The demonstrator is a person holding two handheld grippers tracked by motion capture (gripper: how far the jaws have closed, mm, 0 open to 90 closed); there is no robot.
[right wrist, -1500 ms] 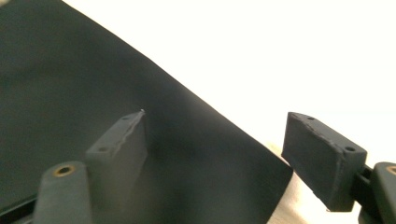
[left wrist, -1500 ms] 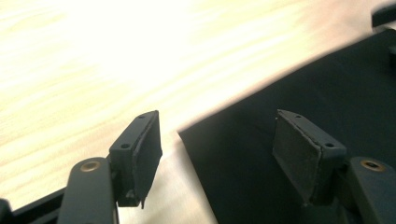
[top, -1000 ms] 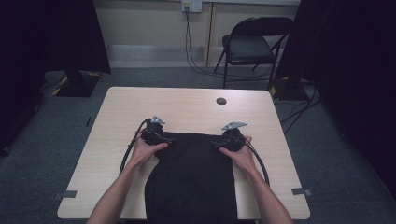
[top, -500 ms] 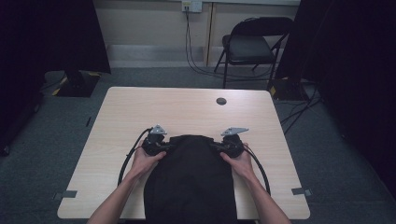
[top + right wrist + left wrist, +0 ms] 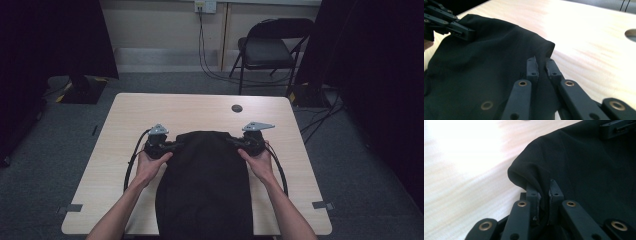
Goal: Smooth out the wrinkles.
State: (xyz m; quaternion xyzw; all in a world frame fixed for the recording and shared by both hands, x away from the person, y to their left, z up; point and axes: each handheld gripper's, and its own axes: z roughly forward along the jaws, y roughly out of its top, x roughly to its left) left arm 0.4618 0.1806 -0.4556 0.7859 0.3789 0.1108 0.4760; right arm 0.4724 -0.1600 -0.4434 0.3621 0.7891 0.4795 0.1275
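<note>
A black cloth (image 5: 205,185) lies on the light wooden table (image 5: 175,112), running from mid-table to the near edge. My left gripper (image 5: 178,144) has just closed its jaws and is shut on the cloth's far left corner. In the left gripper view a fold of cloth (image 5: 586,165) is pinched between the left gripper's (image 5: 544,191) pads. My right gripper (image 5: 231,141) has also just closed and is shut on the far right corner. The right gripper's (image 5: 541,64) pads squeeze the cloth's (image 5: 486,62) edge. Both corners are raised a little off the table.
A round cable hole (image 5: 237,108) sits in the table beyond the cloth. A folding chair (image 5: 270,50) stands behind the table on the grey floor. Cables loop from each gripper along the table's sides. Bare wood lies beyond and beside the cloth.
Both grippers went from open to shut on the cloth's far corners and rose slightly. The cloth's far edge, straight before, now humps up between them.
</note>
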